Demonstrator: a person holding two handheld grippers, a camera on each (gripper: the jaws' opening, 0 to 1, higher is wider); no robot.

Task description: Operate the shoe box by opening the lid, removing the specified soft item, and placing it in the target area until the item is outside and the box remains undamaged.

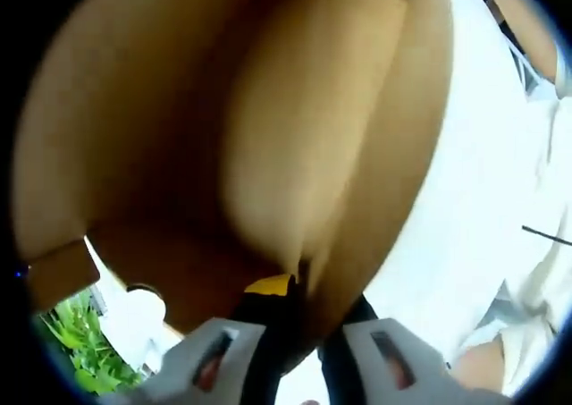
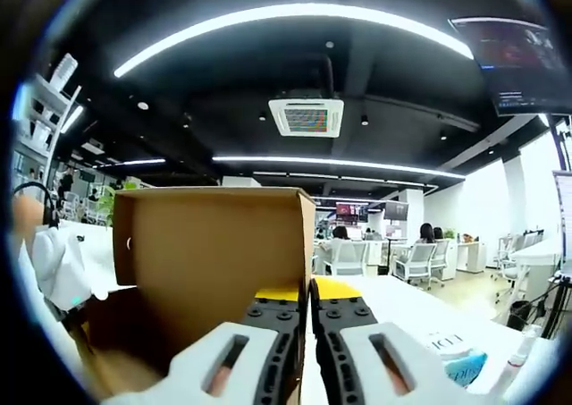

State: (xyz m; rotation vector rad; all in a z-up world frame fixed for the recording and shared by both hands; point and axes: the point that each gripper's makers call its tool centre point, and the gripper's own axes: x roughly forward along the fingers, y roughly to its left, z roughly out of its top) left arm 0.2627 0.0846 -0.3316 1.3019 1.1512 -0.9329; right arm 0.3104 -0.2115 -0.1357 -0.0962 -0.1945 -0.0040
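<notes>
Shoe box (image 2: 210,262) on white tabletop (image 2: 420,311), lid (image 1: 295,146) raised, likely to expose contents. Left gripper (image 1: 302,284) pressed together, pinching lid edge (holds it up). Right gripper (image 2: 307,320) pressed together at box wall, yellow tips touching; holding anything: cannot tell. Soft item unseen.

Both grippers, left (image 1: 299,356) and right (image 2: 304,351), had white moulded bodies, black ribbed fingers (image 2: 279,333) and yellow tips at twelve o'clock.
</notes>
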